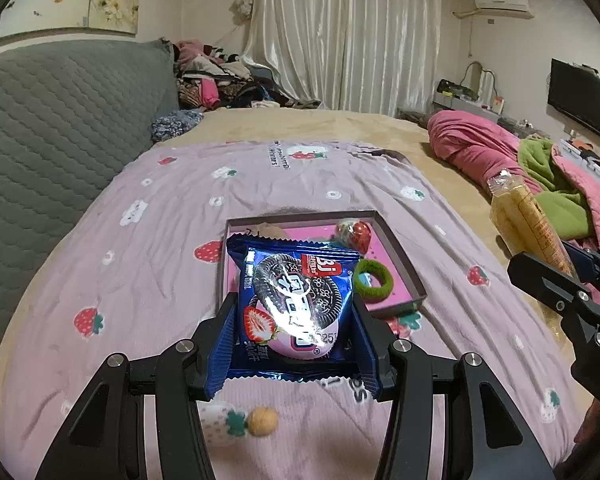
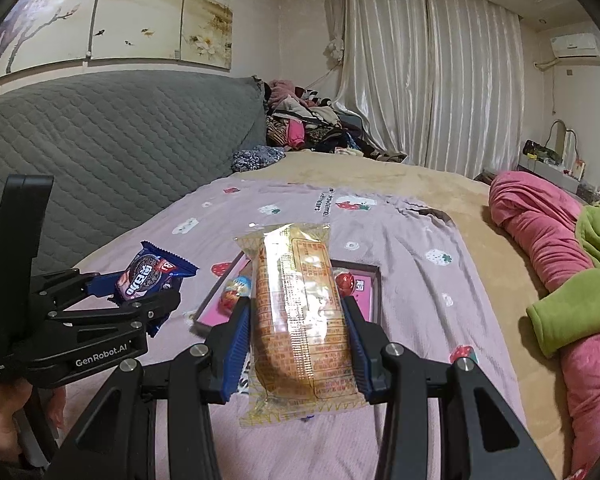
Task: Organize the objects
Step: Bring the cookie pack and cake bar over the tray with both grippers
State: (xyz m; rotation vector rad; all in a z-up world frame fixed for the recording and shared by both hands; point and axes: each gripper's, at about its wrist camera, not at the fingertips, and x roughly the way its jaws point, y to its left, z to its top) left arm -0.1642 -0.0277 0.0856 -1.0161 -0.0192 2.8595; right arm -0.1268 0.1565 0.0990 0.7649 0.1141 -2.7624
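My left gripper (image 1: 294, 312) is shut on a blue cookie packet (image 1: 296, 300) and holds it above the near edge of a shallow pink-lined tray (image 1: 400, 252). The tray holds a green ring (image 1: 374, 280) and a red strawberry-shaped thing (image 1: 358, 232). My right gripper (image 2: 298, 312) is shut on a clear yellow cake packet (image 2: 300, 320), held above the tray (image 2: 374, 288). The left gripper with the cookie packet (image 2: 152, 276) shows at the left of the right wrist view. The cake packet (image 1: 528, 220) shows at the right of the left wrist view.
Everything sits on a pink strawberry-print blanket (image 1: 160, 264) on a bed. A small tan ball (image 1: 262, 422) lies on the blanket below my left gripper. A grey quilted headboard (image 1: 60, 128) stands left. Pink and green bedding (image 2: 560, 280) is heaped at the right.
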